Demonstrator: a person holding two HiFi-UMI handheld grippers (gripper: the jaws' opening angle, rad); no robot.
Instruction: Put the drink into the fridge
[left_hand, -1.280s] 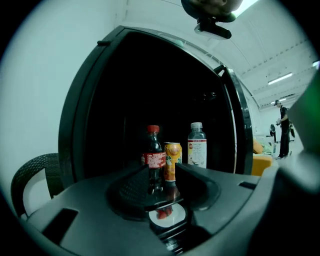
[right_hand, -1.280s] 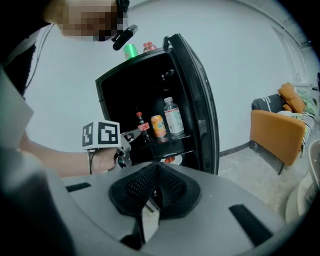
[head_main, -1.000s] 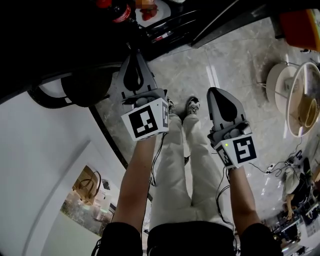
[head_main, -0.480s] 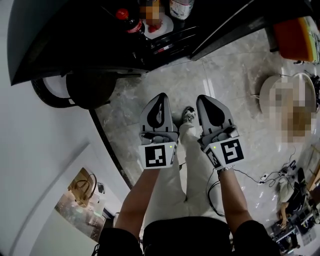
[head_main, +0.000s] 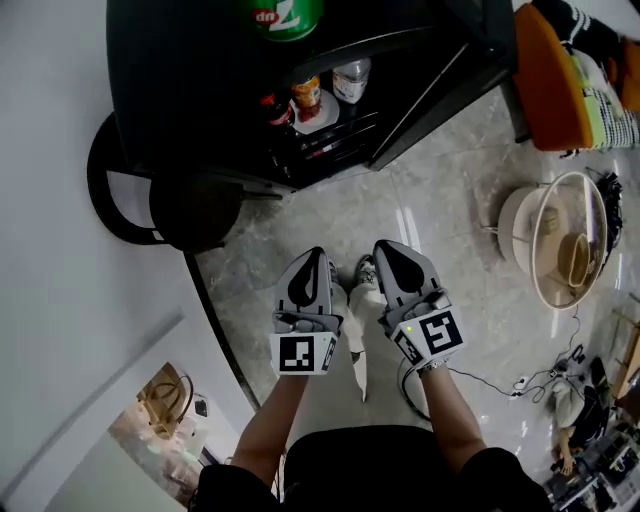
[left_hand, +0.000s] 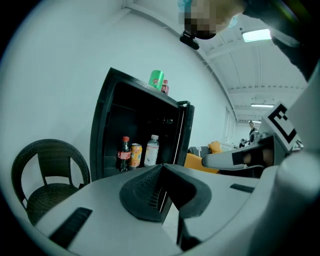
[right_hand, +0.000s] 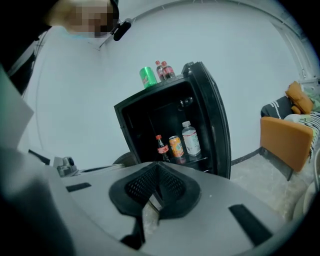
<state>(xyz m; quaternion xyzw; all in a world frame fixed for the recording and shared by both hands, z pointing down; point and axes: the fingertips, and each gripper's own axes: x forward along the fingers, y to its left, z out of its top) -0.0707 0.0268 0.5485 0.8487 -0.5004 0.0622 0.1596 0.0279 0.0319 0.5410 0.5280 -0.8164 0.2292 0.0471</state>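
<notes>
The black fridge (head_main: 180, 90) stands open, its door (head_main: 440, 90) swung to the right. On its shelf stand a cola bottle (head_main: 272, 108), an orange can (head_main: 306, 92) and a clear bottle (head_main: 350, 78). A green can (head_main: 285, 15) sits on the fridge top. In the left gripper view the same cola bottle (left_hand: 123, 154), orange can (left_hand: 135, 155) and clear bottle (left_hand: 152, 150) appear beyond my left gripper (left_hand: 161, 172). My left gripper (head_main: 313, 258) and right gripper (head_main: 386, 250) hang side by side over the floor, well short of the fridge, both shut and empty.
A dark wicker chair (head_main: 190, 205) stands left of the fridge, against the white wall. An orange armchair (right_hand: 282, 137) sits to the right, and a round white stand (head_main: 555, 240) is on the marble floor. Two small cola bottles (right_hand: 164, 70) stand beside the green can (right_hand: 147, 77).
Both grippers have drawn back from the fridge toward my body. The left one has left the fridge front and come beside the right one. More of the fridge interior shows now.
</notes>
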